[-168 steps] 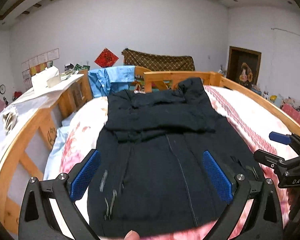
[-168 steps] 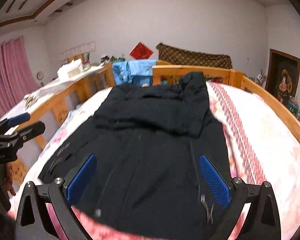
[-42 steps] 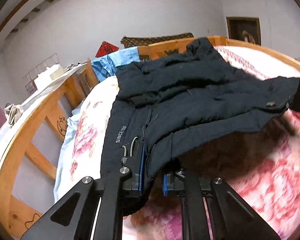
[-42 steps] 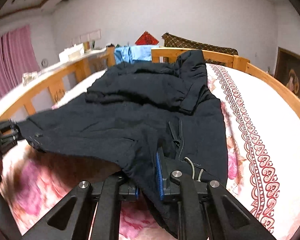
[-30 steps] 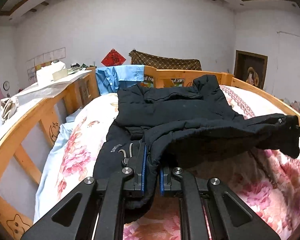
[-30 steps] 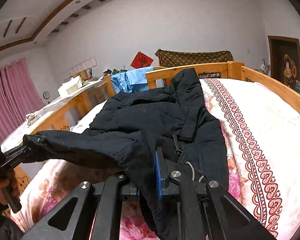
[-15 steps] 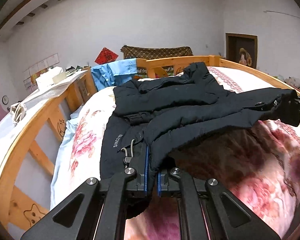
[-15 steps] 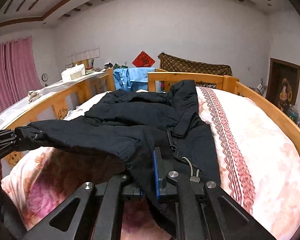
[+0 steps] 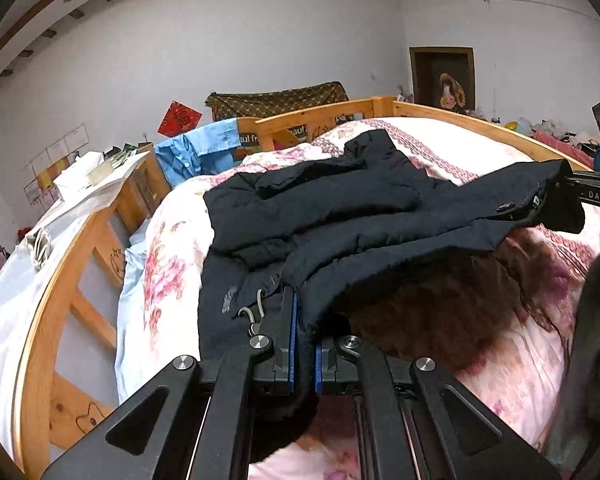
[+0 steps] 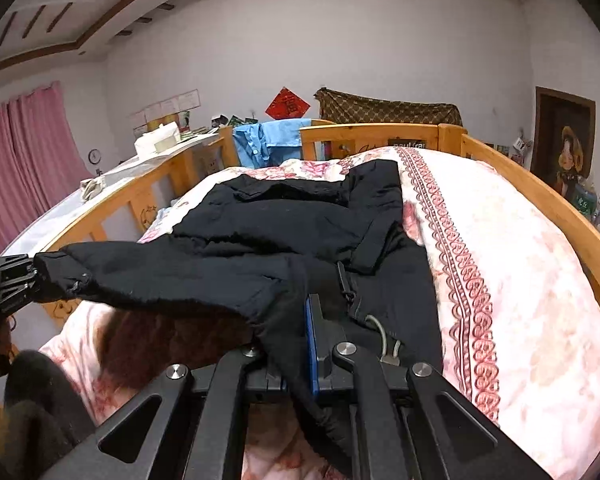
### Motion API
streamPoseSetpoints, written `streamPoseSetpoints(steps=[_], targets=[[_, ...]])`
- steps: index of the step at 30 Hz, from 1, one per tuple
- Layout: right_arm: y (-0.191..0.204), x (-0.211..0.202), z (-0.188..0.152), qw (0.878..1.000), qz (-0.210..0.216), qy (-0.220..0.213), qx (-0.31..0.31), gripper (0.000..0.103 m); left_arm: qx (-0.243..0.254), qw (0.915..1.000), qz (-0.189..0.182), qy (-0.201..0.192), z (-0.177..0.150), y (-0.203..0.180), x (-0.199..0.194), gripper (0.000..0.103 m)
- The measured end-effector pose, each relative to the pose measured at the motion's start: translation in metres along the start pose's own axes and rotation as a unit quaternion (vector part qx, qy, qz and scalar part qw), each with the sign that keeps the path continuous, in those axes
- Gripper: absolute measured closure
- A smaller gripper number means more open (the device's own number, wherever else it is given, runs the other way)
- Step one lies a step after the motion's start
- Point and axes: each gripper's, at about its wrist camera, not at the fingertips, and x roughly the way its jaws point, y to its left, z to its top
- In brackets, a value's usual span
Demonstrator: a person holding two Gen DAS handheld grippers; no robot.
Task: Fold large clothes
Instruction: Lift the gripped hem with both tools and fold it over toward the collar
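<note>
So on the far left there's the wooden bed rail (image 9: 44,304), then the floral quilt (image 9: 168,264), and lying on it ahead of both tongs is the dark jacket (image 9: 312,208), its hem end lifted off the bed. The left gripper (image 9: 305,356) is pressed together on one hem corner, with a drawcord toggle (image 9: 252,314) dangling just left of its fingers. The right gripper (image 10: 296,360) is pinching the other hem corner the same way, and the cloth hangs taut between the two. My take is that this is the fold where the bottom gets carried up over the chest, so the trick is keeping both tongs level and the same way apart so the hem stays straight, then laying it down square toward the collar (image 10: 380,184) well ahead. I'd lift high enough that the sagging middle doesn't drag and bunch, and not let go until the edge lies flat.
</note>
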Motion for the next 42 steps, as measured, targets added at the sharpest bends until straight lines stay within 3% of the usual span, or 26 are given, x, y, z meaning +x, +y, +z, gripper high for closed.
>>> streamPoseSetpoints(steps=[9, 13, 24, 35, 42], targets=[[-0.011, 0.072, 0.087, 0.998, -0.026, -0.050, 0.002, 0.096, -0.049, 0.9982, 0.033, -0.014, 0.081, 0.041, 0.061, 0.098], [-0.020, 0.097, 0.100, 0.998, -0.025, -0.060, 0.022, 0.096, -0.095, 0.9951, 0.023, -0.014, 0.105, 0.068, 0.089, 0.098], [-0.028, 0.109, 0.101, 0.997, -0.021, -0.070, 0.027, 0.096, -0.056, 0.9978, 0.030, -0.019, 0.103, 0.070, 0.091, 0.098], [-0.025, 0.111, 0.101, 0.997, -0.026, -0.073, 0.022, 0.096, -0.055, 0.9979, 0.023, -0.025, 0.101, 0.071, 0.096, 0.097], [-0.027, 0.135, 0.117, 0.997, -0.038, -0.066, 0.006, 0.096, -0.055, 0.9982, 0.012, -0.021, 0.117, 0.084, 0.117, 0.097]])
